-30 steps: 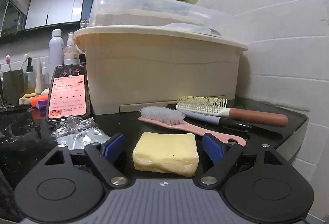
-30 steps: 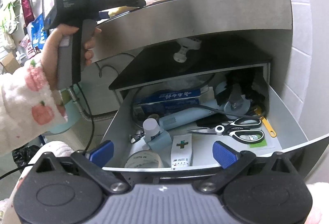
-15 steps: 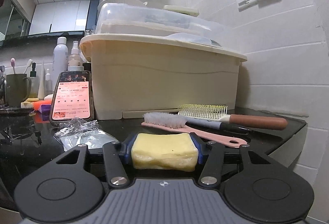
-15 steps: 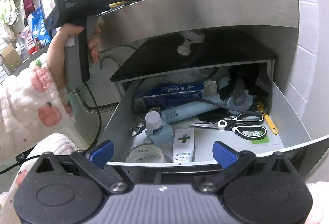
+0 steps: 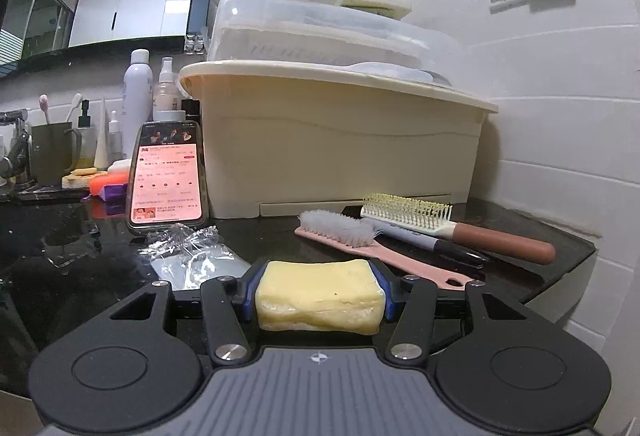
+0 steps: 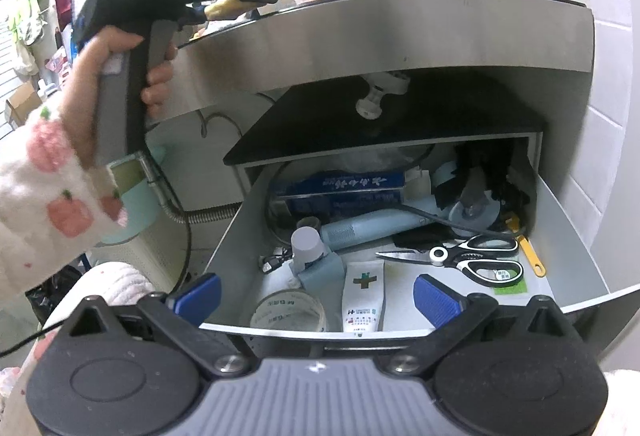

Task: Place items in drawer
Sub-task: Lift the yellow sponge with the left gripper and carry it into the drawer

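Note:
My left gripper (image 5: 318, 296) is shut on a yellow soap bar (image 5: 318, 294), held just above the black countertop (image 5: 48, 268). A pink brush (image 5: 360, 240), a marker (image 5: 432, 246) and a brown-handled hairbrush (image 5: 460, 232) lie on the counter beyond it. In the right wrist view the left gripper (image 6: 224, 10) is held at the counter's edge with the soap bar (image 6: 228, 7) in it. My right gripper (image 6: 316, 296) is open and empty, at the front rim of the open drawer (image 6: 568, 236).
The drawer holds scissors (image 6: 472, 260), a tape roll (image 6: 292, 310), a white tube (image 6: 362, 296), a blue box (image 6: 340, 188) and a cabled tool. On the counter stand a beige dish rack (image 5: 340, 140), a lit phone (image 5: 166, 176), a plastic wrapper (image 5: 188, 248) and bottles.
My left gripper closed on the soap bar and lifted it slightly off the counter. My right gripper stayed open at the drawer front, shifting only a little.

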